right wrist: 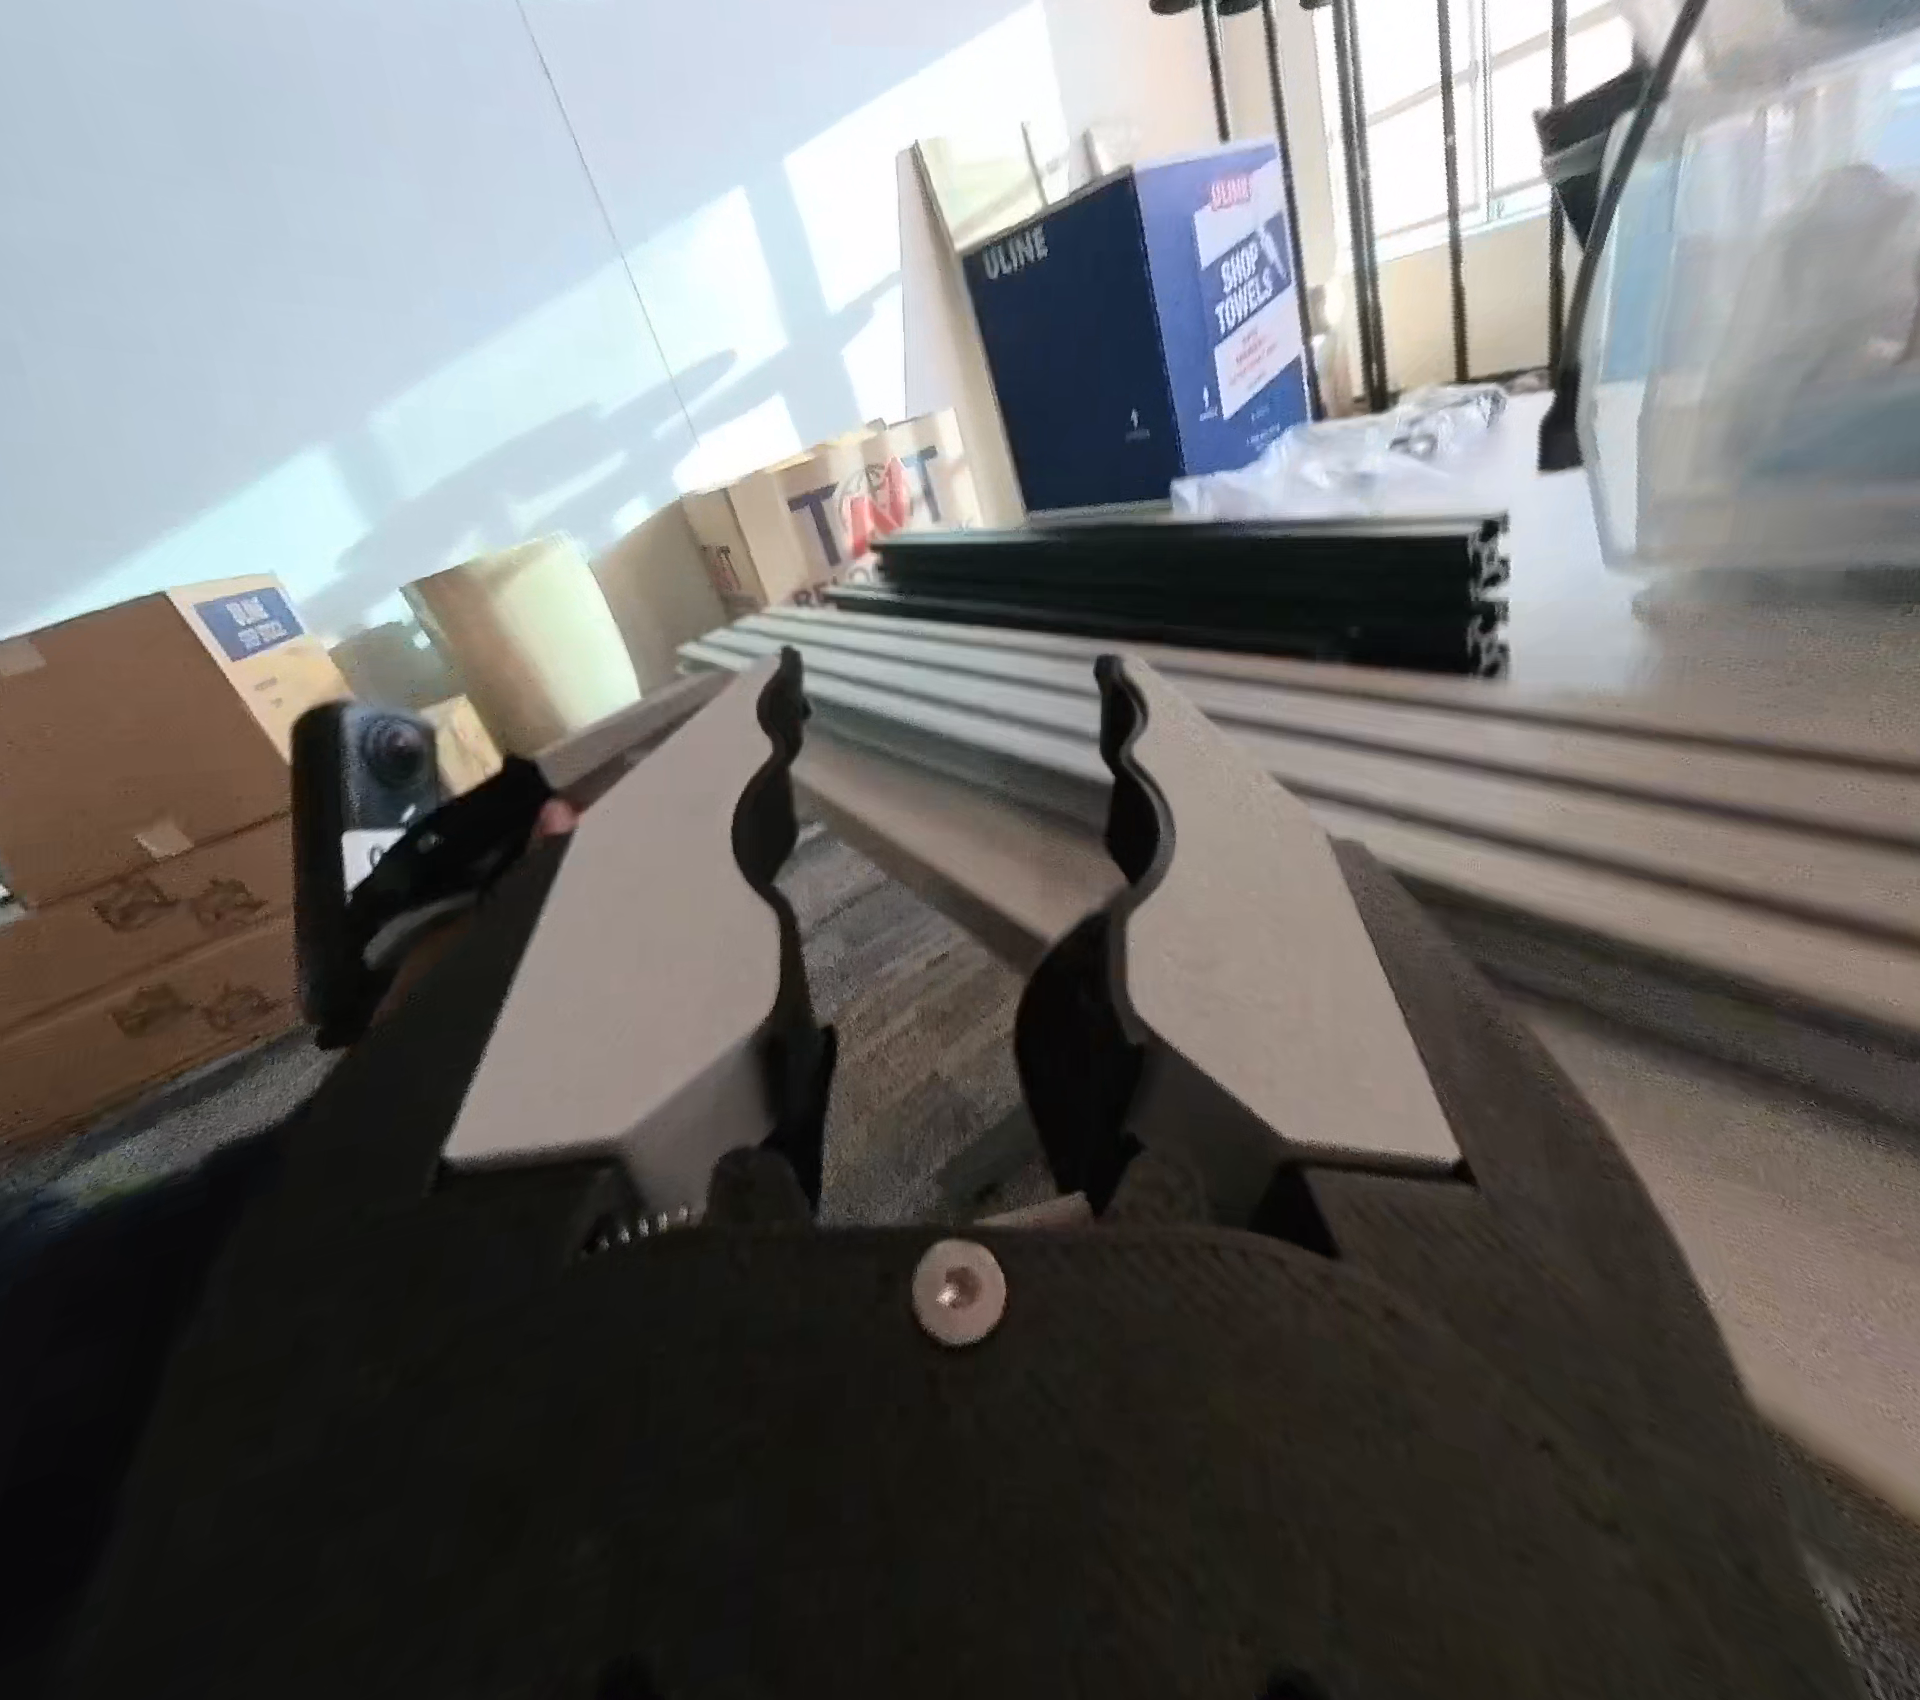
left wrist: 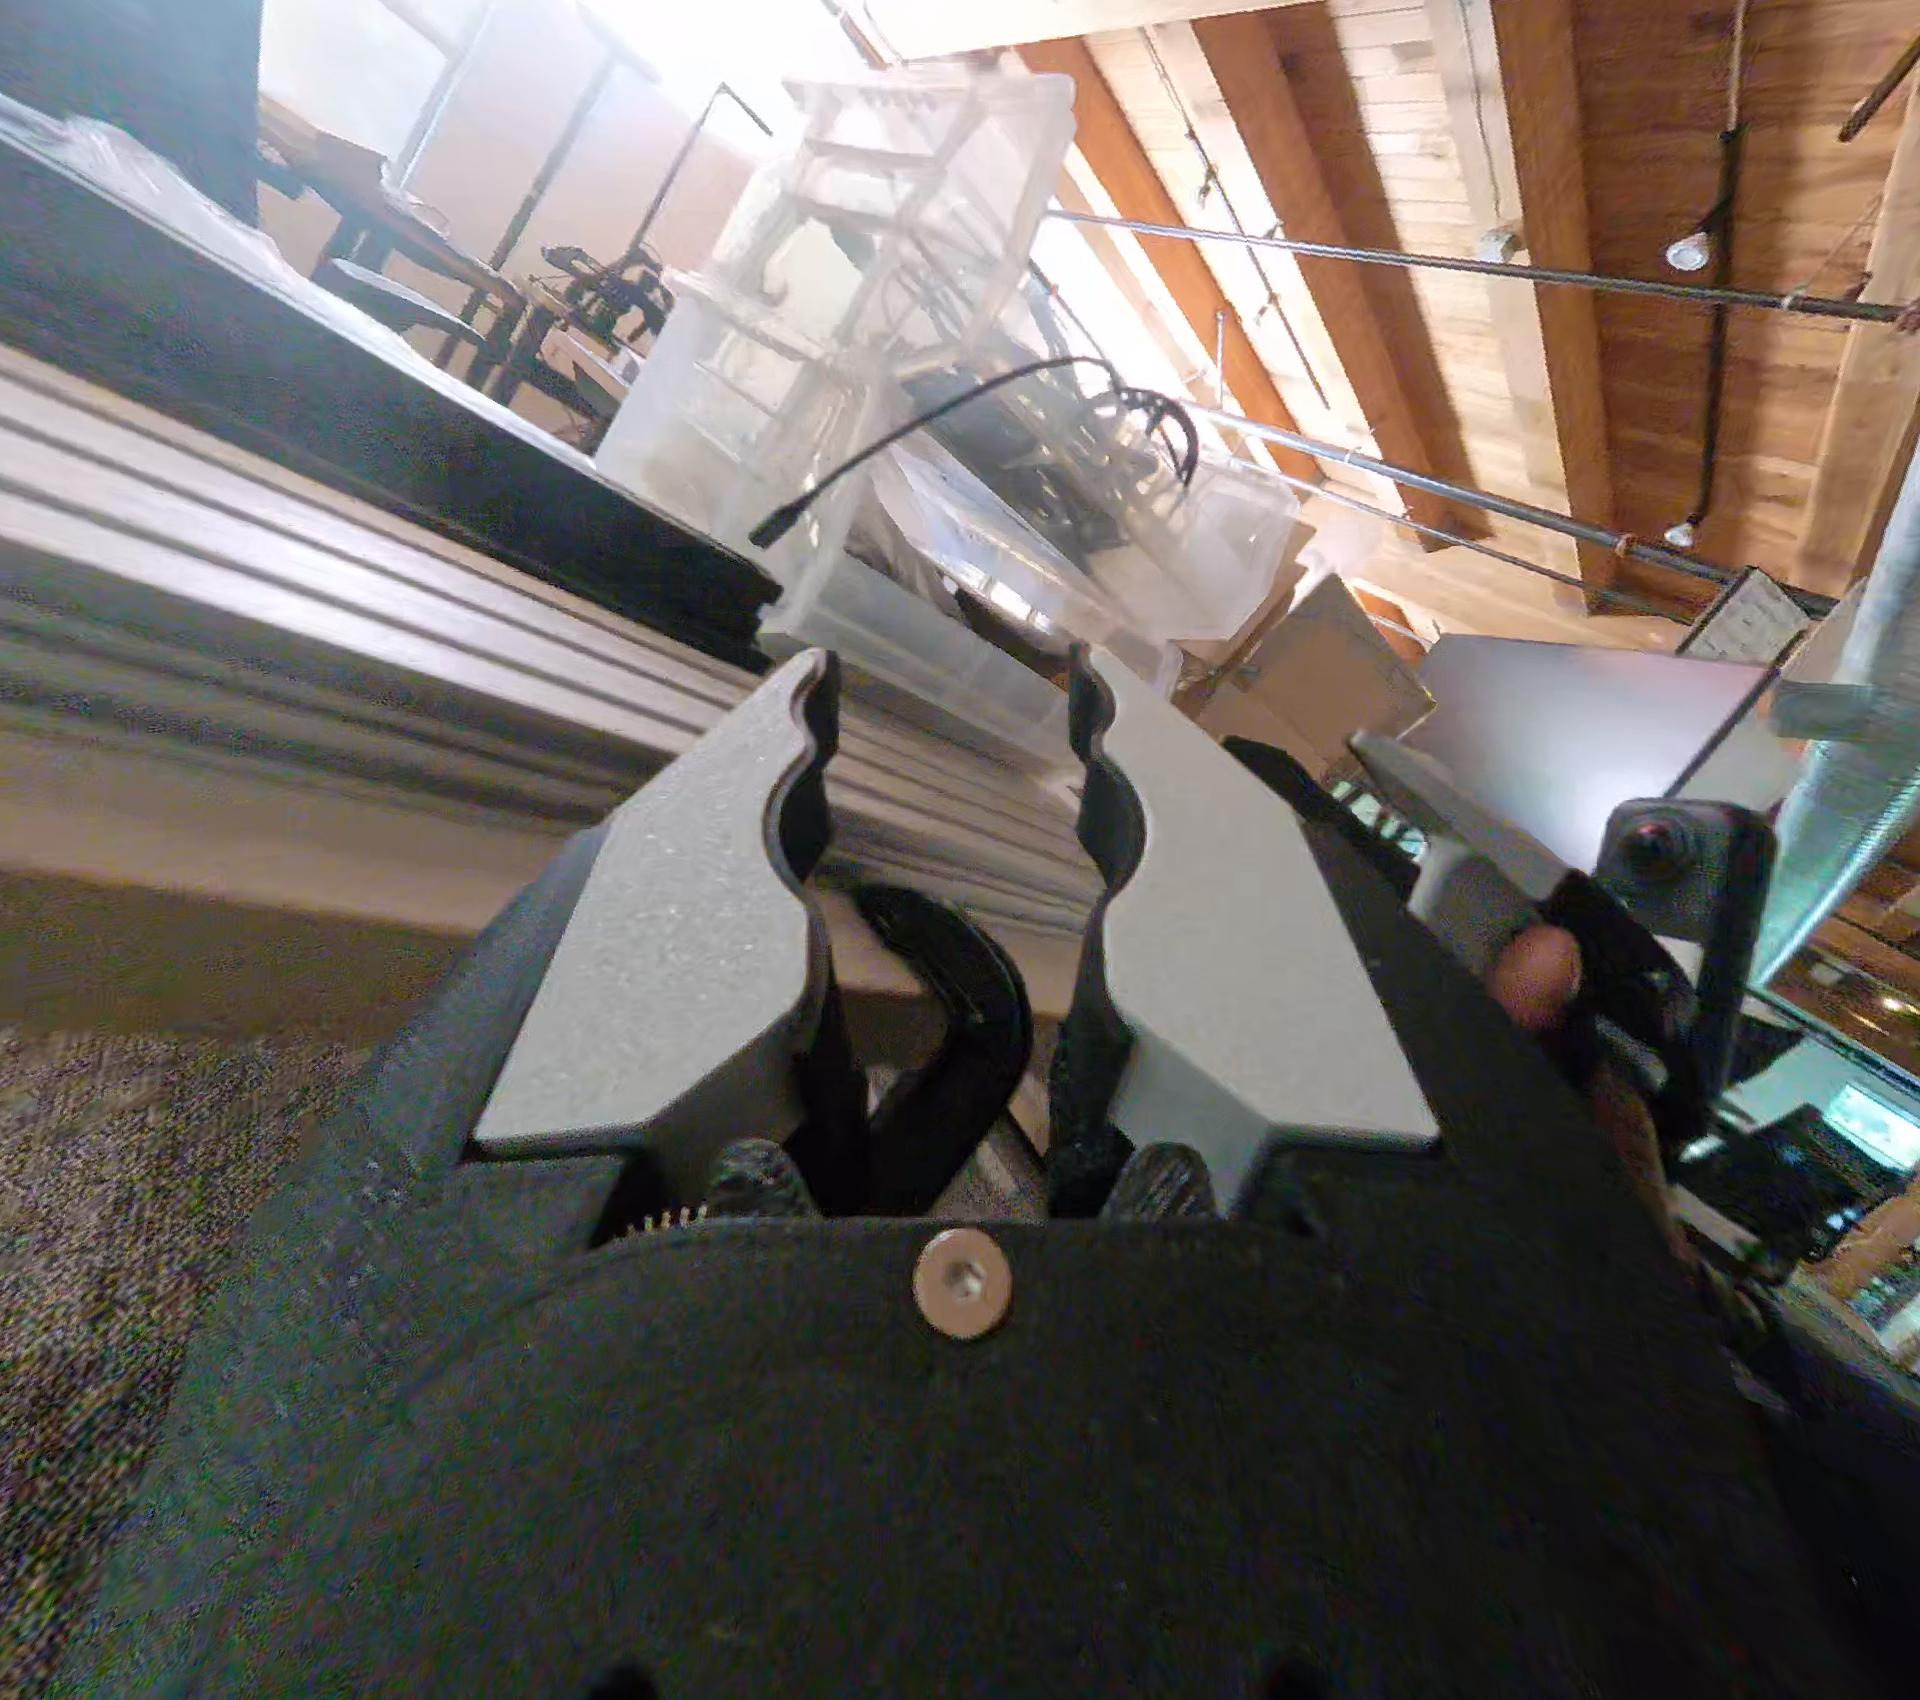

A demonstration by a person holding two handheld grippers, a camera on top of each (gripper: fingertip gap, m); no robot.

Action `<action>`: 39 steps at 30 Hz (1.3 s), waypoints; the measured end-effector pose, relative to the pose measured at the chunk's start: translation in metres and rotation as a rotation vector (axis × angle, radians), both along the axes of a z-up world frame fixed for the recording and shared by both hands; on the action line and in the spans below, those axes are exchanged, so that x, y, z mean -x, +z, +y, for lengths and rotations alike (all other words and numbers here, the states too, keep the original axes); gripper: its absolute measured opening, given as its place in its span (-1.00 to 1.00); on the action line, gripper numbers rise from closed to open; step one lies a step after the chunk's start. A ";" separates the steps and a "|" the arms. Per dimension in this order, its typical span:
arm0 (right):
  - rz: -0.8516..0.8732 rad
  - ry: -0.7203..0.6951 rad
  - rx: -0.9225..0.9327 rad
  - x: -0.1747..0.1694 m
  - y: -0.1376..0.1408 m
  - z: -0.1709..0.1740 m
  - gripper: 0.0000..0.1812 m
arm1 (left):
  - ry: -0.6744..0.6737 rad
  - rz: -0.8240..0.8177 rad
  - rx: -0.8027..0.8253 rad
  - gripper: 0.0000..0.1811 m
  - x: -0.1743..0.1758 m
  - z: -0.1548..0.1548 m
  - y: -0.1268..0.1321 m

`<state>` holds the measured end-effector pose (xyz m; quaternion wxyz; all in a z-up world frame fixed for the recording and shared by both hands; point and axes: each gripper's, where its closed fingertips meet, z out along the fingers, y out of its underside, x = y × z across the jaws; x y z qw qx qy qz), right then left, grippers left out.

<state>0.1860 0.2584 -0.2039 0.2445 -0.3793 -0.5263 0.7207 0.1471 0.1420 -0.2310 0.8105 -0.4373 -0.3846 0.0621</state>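
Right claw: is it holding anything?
No, the right claw is open, with only carpet and grey rails visible through the gap.

Your left gripper (left wrist: 951, 674) is parted and empty, nearest the grey rails (left wrist: 312, 611). Your right gripper (right wrist: 951, 684), likewise parted and empty, points over those rails (right wrist: 1455, 777) toward the black ones (right wrist: 1195, 580).
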 end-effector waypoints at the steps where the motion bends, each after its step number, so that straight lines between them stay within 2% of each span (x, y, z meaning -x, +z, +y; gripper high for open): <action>1: 0.005 0.004 0.004 0.012 0.008 -0.001 -0.36 | 0.008 0.005 -0.007 -0.37 0.007 -0.003 0.006; 4: 0.002 -0.010 -0.016 0.041 0.031 -0.004 -0.38 | 0.043 0.018 -0.001 -0.38 0.023 -0.012 0.025; 7: 0.004 -0.008 -0.021 0.052 0.057 -0.007 -0.41 | 0.034 0.030 -0.026 -0.36 0.023 -0.014 0.046; 10: 0.012 -0.008 -0.065 0.047 0.070 -0.011 -0.44 | 0.052 0.036 -0.042 -0.36 0.008 -0.019 0.056; 14: -0.027 0.001 -0.075 0.029 0.077 -0.012 -0.47 | 0.098 -0.017 -0.132 -0.36 -0.019 -0.030 0.054; 16: -0.030 0.016 -0.100 0.015 0.079 -0.015 -0.48 | 0.105 -0.041 -0.121 -0.35 -0.031 -0.030 0.051; 23: -0.025 0.017 -0.213 -0.021 0.068 -0.002 -0.48 | 0.103 -0.049 -0.087 -0.35 -0.059 -0.032 0.067; 29: -0.061 -0.049 -0.237 -0.025 0.043 0.036 -0.48 | 0.095 -0.079 -0.055 -0.35 -0.066 -0.022 0.056; 34: -0.120 -0.080 -0.253 -0.014 0.016 0.057 -0.48 | 0.101 -0.098 -0.019 -0.35 -0.044 -0.015 0.050; 39: -0.165 -0.088 -0.289 -0.001 -0.007 0.064 -0.48 | 0.115 -0.126 0.084 -0.33 0.003 -0.017 0.034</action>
